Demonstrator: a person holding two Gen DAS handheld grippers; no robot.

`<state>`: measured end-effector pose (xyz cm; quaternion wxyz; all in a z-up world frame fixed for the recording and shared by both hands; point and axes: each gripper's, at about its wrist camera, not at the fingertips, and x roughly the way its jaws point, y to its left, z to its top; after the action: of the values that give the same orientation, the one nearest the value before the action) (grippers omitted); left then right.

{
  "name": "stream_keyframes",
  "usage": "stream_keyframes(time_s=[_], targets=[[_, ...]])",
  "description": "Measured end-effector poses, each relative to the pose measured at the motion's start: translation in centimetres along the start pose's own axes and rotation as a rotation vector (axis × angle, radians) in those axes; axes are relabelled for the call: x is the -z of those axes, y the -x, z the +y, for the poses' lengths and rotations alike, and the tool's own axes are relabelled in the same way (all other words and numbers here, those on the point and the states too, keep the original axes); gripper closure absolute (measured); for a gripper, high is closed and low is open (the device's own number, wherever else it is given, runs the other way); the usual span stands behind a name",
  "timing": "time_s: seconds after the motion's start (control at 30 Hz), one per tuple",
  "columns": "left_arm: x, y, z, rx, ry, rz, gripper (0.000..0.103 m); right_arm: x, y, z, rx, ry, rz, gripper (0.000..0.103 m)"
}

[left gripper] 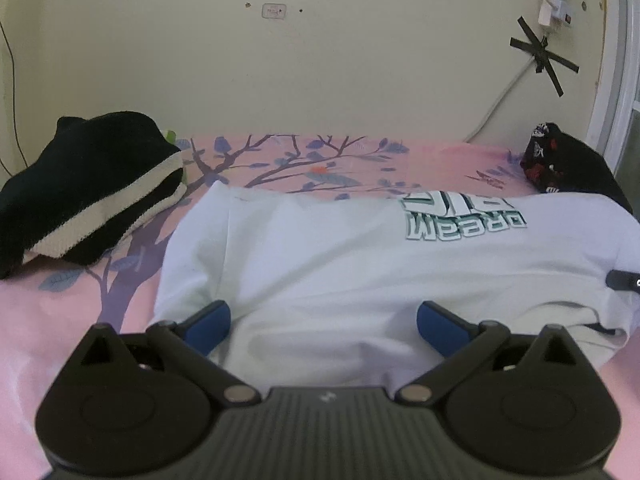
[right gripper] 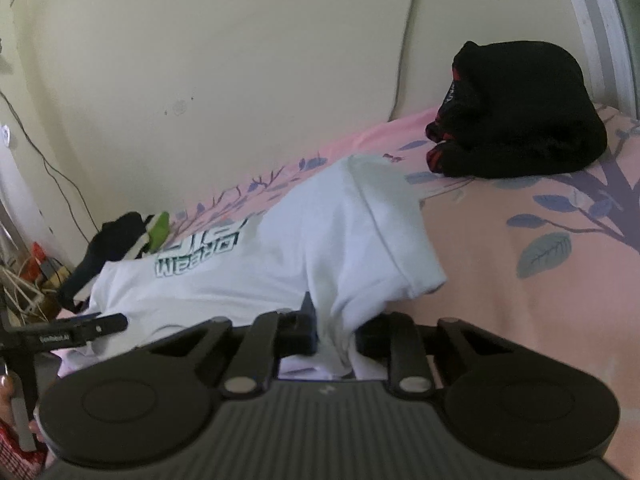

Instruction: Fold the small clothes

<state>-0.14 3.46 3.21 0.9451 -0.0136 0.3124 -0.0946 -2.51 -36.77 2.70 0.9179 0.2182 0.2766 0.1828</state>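
Right gripper (right gripper: 335,336) pinching a bunched bit of white "DREAM BIG" tee (right gripper: 280,264) | left gripper (left gripper: 323,322) spread wide over it | tee's on pink tree-print bedsheet (left gripper: 60,320) | black-and-cream folded sweater (left gripper: 88,188) off left

Counts: 1 white t-shirt (left gripper: 360,256), 1 black-and-cream folded garment (left gripper: 88,184), 1 black garment with red print (right gripper: 520,112), 1 green item (right gripper: 158,230) behind the folded garment. 2 grippers: left gripper (left gripper: 323,326), right gripper (right gripper: 335,338). 1 bed (right gripper: 540,300).
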Motion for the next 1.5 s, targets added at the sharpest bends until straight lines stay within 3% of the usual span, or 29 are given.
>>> stream_keyframes(time_s=[0.1,0.13,0.23,0.37,0.47,0.53,0.67,0.8,0.9,1.1,1.2,1.3,1.4,1.5], targets=[[0.1,1.3,1.2,0.061,0.053,-0.064,0.000,0.1,0.0,0.1,0.010,0.004,-0.005,0.080],[0.2,2.0,1.9,0.093,0.080,-0.098,0.000,0.0,0.0,0.0,-0.001,-0.007,-0.003,0.065],[-0.3,3.5,4.6,0.179,0.199,-0.154,0.000,0.0,0.4,-0.9,-0.004,-0.067,-0.015,0.049],[-1.9,4.6,7.2,0.169,0.285,-0.196,0.004,-0.3,0.3,-1.7,-0.013,-0.113,-0.020,0.049],[-3.0,4.3,7.7,0.167,0.280,-0.190,0.025,-0.3,0.3,-1.7,-0.014,-0.116,-0.018,0.049],[-3.7,3.3,7.6,0.223,0.276,-0.154,0.052,-0.5,0.1,-1.8,-0.017,-0.120,-0.015,0.049],[-4.6,-0.4,6.5,0.271,0.248,-0.057,0.074,-0.7,-0.3,-1.9,-0.018,-0.132,-0.014,0.048],[-4.4,-4.9,6.1,0.145,0.204,0.036,0.097,-0.7,-0.5,-1.6,-0.012,-0.116,-0.014,0.048],[-4.6,-5.4,6.9,0.180,0.255,0.048,0.097,-0.8,-0.7,-1.5,-0.008,-0.103,-0.010,0.049],[-4.3,-4.4,6.8,0.170,0.251,0.024,0.098,-0.6,-0.9,-0.6,-0.007,-0.071,0.001,0.048],[-4.1,-2.7,7.6,0.226,0.345,-0.002,0.078,-0.5,-0.9,-0.7,-0.037,-0.089,0.009,0.048],[-3.1,-0.6,8.2,0.278,0.408,-0.040,0.077,-0.6,-1.0,-1.2,-0.058,-0.133,0.012,0.049],[-2.4,0.1,7.7,0.311,0.405,-0.042,0.079,-0.8,-1.3,-1.4,-0.067,-0.161,0.023,0.060],[-1.9,0.0,6.6,0.273,0.337,-0.027,0.079,-0.7,-1.4,-1.2,-0.072,-0.179,0.036,0.067]])
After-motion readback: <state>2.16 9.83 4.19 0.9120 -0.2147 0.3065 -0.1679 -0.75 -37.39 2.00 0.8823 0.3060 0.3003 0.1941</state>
